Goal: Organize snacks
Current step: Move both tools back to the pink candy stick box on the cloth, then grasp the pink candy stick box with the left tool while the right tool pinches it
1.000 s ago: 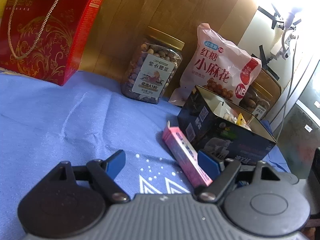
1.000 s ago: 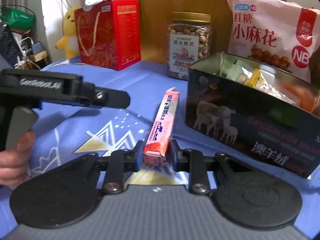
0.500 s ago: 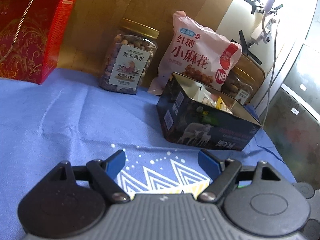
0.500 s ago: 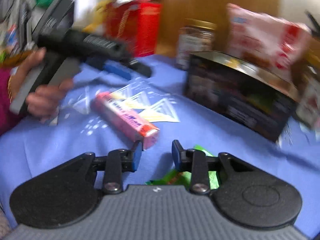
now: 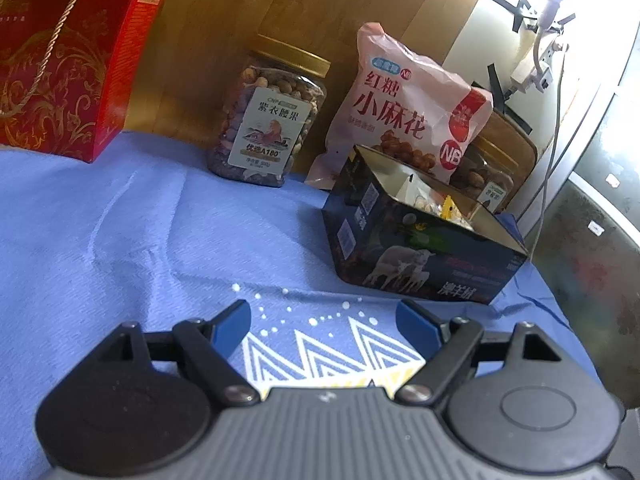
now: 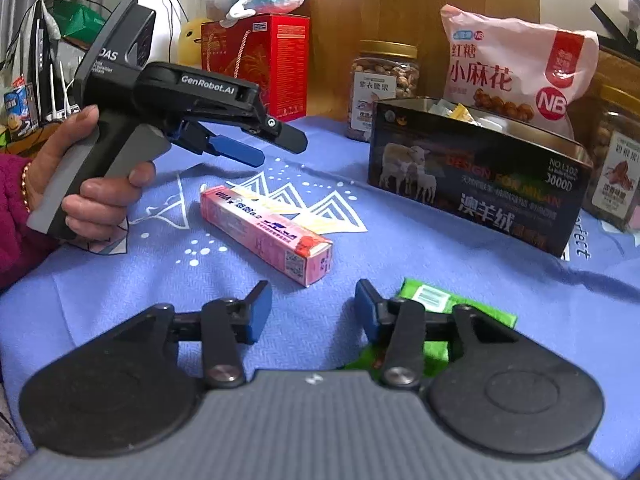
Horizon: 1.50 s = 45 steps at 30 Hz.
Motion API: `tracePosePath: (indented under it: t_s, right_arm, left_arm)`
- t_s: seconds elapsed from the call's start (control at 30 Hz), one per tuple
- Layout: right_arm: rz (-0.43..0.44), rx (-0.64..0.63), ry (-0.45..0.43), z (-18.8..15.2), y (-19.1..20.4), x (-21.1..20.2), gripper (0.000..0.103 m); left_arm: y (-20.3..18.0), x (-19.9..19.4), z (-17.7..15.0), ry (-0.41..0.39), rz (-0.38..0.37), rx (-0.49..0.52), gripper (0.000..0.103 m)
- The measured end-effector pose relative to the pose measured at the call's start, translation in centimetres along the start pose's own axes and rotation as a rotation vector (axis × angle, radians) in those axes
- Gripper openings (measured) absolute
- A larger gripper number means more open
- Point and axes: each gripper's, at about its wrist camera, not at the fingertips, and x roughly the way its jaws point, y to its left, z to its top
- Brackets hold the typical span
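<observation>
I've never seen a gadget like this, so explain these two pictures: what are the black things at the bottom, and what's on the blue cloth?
Each picture comes from a camera mounted on a hand-held grabbing tool, looking forward along its two blue-tipped tongs. One view looks out from the left tongs, the other from the right tongs. Both are open and hold nothing. The right view also shows the person's left hand gripping the left tool. On the blue cloth lie a pink box and a green packet by the right tongs. Farther back stand an open dark tin holding small snacks, a nut jar, a pink snack bag and a red gift box.
</observation>
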Motion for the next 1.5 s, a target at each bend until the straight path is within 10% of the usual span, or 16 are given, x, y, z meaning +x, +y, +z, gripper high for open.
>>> tracePosePath:
  t_s: [0.87, 1.5]
  right_arm:
    - [0.009, 0.011, -0.026, 0.4, 0.0, 0.0, 0.049]
    - [0.029, 0.018, -0.008, 0.6, 0.6, 1.1, 0.049]
  left_arm:
    - [-1.5, -6.0, -4.2, 0.016, 0.086, -0.011, 0.083]
    - [-5.0, -2.5, -5.7, 0.082, 0.076, 0.114, 0.078]
